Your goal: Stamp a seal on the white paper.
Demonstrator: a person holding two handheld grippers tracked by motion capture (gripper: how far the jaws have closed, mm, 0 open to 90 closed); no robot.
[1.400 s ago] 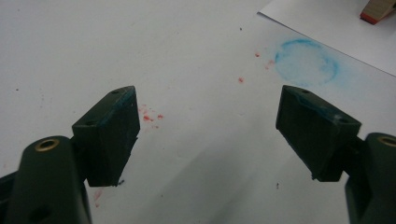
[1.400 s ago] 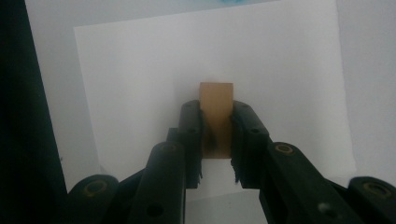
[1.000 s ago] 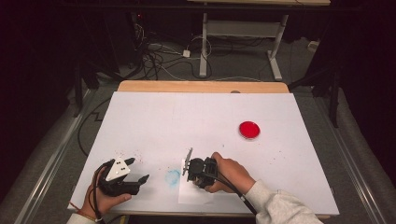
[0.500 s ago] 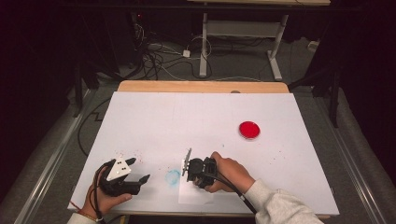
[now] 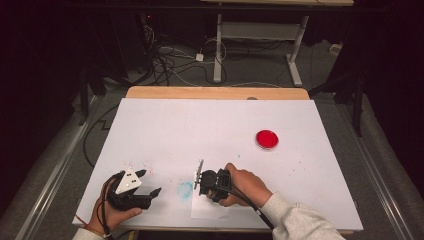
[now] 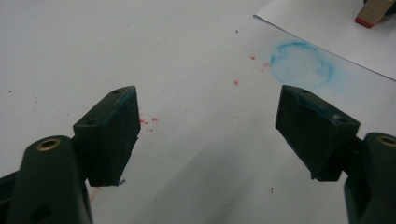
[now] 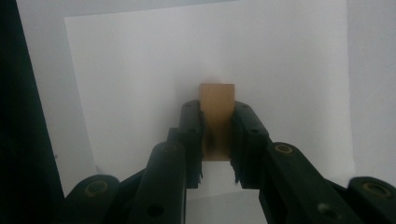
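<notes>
While the left gripper (image 6: 210, 126) gapes apart, the right gripper (image 7: 217, 140) clamps a wooden block (image 7: 216, 105) over paper (image 7: 140, 70)

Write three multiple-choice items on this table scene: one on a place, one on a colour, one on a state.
1. Where does the wooden block sit?
A. over a sheet of paper
B. on the floor
C. inside the dish

2. What colour is the round dish?
A. green
B. red
C. yellow

3. How is the left tool?
A. shut on a pen
B. shut on the block
C. open, holding nothing

Answers: 1 A, the right tool grips the block above the paper; 2 B, it shows red on the white table; 3 C, its jaws stand apart.
</notes>
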